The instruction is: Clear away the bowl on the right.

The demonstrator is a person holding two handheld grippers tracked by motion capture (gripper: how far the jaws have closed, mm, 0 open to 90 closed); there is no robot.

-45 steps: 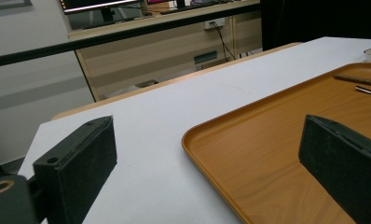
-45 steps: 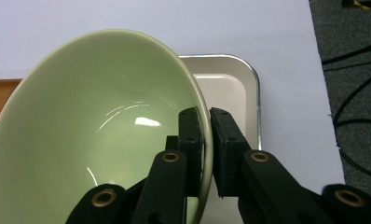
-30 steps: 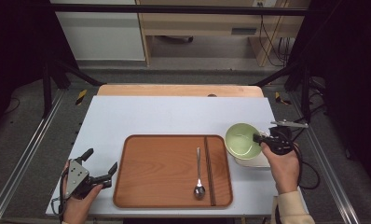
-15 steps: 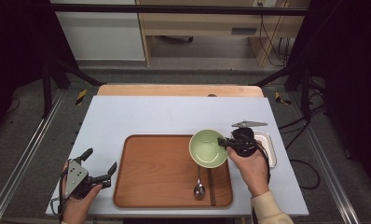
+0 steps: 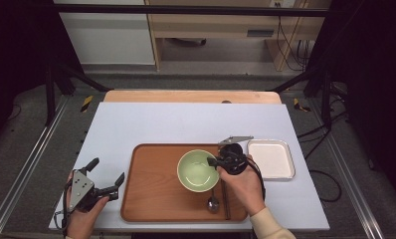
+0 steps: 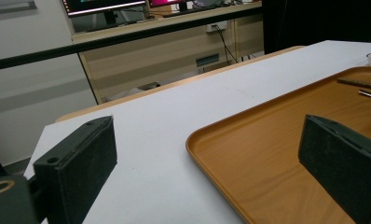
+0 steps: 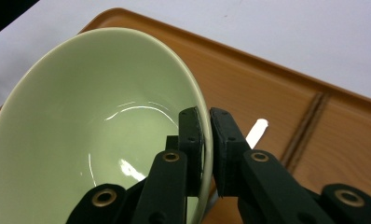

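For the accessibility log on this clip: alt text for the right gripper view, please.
The right gripper clamps the rim of a pale green ceramic bowl, one black jaw inside and one outside. Behind it lie a brown wooden tray and the white tabletop.

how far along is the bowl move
Mostly done judging by position: the bowl is off the white dish and over the tray. In hand: the right gripper is shut on its rim. Left: set it down clear of the spoon and let go. The left gripper waits open.
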